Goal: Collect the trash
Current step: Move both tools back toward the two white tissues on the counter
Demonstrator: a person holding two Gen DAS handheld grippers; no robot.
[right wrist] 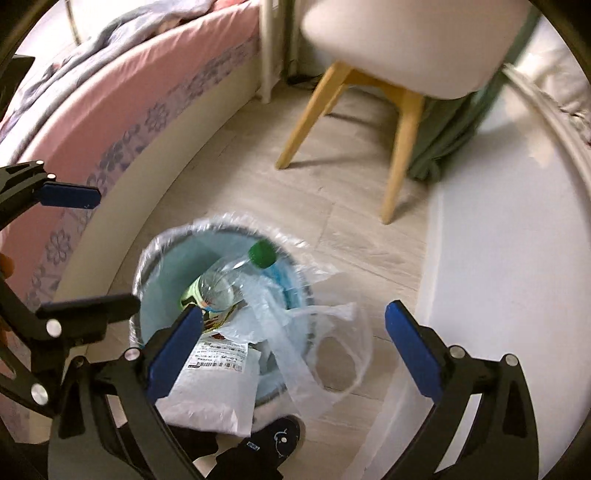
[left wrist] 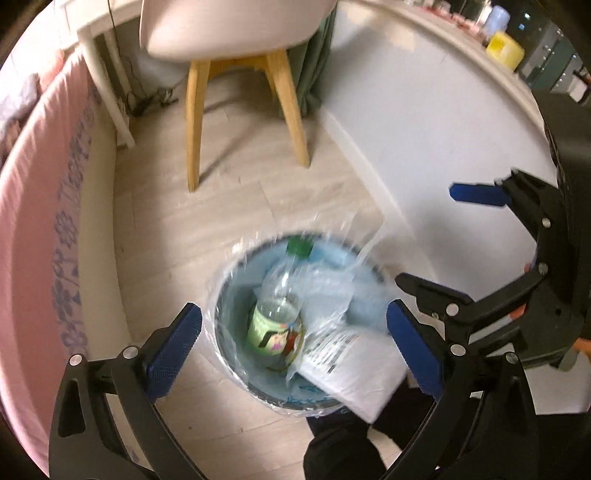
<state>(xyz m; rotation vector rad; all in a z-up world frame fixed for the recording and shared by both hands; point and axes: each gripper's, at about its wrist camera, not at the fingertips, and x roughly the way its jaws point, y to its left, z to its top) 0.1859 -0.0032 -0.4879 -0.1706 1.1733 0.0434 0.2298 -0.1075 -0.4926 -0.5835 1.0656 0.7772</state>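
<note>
In the left wrist view, a pink bed sheet with a purple flower border [left wrist: 55, 229] curves down the left edge of the frame. At the bottom, the left gripper [left wrist: 295, 347] has its blue-padded fingers spread wide, holding nothing. Between them, low in the centre, stands a round pale-blue trash bin lined with a clear plastic bag [left wrist: 236, 295]. Inside it a clear plastic bottle with a green cap and green label [left wrist: 280, 302] leans upright, cap toward the top of the frame. A white mailer pouch with a printed shipping label [left wrist: 351, 369] lies across the bin's lower right rim. A white chair with light wooden legs [left wrist: 236, 33] fills the top centre. At the right edge the right gripper [left wrist: 439, 240] hangs above the floor, its fingers wide apart and empty.

In the right wrist view, the left gripper [right wrist: 107, 247] enters from the left edge, spread wide. The right gripper [right wrist: 295, 347] frames the bottom, also wide and empty. The bin [right wrist: 166, 273] sits left of centre; a loose clear plastic bag with handle loops [right wrist: 332, 347] spills over its right rim onto the pale wood-look floor [right wrist: 332, 192].
</note>
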